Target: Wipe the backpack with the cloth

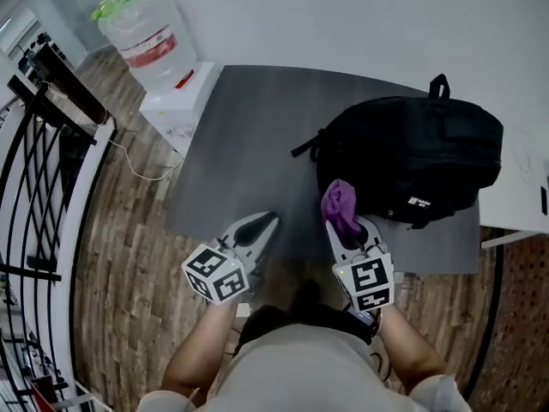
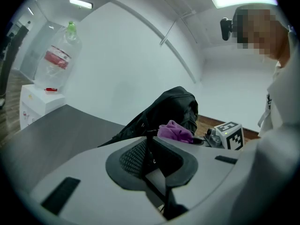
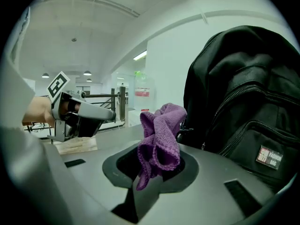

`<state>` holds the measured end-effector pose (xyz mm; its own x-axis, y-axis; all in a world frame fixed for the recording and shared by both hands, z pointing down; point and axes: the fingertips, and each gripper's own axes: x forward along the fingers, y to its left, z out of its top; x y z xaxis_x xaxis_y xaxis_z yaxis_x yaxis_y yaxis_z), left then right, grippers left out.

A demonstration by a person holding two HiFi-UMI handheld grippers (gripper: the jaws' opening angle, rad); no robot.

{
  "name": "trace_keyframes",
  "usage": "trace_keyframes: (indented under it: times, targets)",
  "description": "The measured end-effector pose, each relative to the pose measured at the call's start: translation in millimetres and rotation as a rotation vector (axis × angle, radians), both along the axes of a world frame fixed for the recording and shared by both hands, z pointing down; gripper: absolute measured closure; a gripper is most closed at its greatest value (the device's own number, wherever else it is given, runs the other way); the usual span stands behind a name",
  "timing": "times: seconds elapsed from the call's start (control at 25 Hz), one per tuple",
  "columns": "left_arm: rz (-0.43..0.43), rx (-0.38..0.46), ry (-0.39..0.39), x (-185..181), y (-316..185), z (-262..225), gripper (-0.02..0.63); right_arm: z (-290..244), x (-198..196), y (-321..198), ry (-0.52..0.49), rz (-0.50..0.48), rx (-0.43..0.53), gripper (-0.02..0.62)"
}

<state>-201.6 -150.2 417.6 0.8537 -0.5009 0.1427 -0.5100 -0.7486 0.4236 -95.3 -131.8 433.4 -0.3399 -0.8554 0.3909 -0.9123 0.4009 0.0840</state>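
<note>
A black backpack (image 1: 412,157) lies on the dark grey table (image 1: 249,144), toward its right side. My right gripper (image 1: 341,221) is shut on a purple cloth (image 1: 340,206), holding it bunched just left of the backpack's lower corner, without clear contact. In the right gripper view the purple cloth (image 3: 159,137) stands up between the jaws with the backpack (image 3: 243,111) close on the right. My left gripper (image 1: 262,224) is shut and empty, above the table's front edge. The left gripper view shows the backpack (image 2: 166,109) and the cloth (image 2: 174,130) beyond its jaws.
A water dispenser (image 1: 146,37) with a large bottle stands at the table's far left corner. A black metal railing (image 1: 34,187) runs down the left. A white surface (image 1: 523,187) adjoins the table on the right. Wooden floor (image 1: 129,256) surrounds the table.
</note>
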Motion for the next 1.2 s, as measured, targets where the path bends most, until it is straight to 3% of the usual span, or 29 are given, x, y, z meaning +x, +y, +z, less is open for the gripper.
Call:
trace_keyframes:
  times: [0.12, 0.32, 0.52, 0.72, 0.96, 1.2]
  targets:
    - [0.084, 0.0, 0.005, 17.4, -15.9, -0.5, 0.584, -5.7, 4.1, -6.4, 0.001, 0.057, 0.005, 0.514]
    - [0.259, 0.08, -0.033, 46.7, -43.9, -6.2, 0.584, -8.6, 13.0, -24.6, 0.035, 0.173, 0.018, 0.514]
    - [0.54, 0.09, -0.036, 76.0, -56.7, -0.7, 0.584, -11.7, 24.0, -14.5, 0.07, 0.451, 0.0, 0.514]
    - [0.696, 0.144, -0.037, 100.1, -65.6, -8.2, 0.584, -25.9, 21.6, -6.5, 0.131, 0.626, 0.019, 0.514]
    - [0.776, 0.141, -0.01, 109.9, -61.2, -16.6, 0.584, -44.1, 10.1, -1.1, 0.2, 0.693, 0.032, 0.514]
    - [0.759, 0.136, 0.01, 112.0, -54.1, -24.4, 0.584, -73.6, 12.5, 3.4, 0.348, 0.641, 0.071, 0.514]
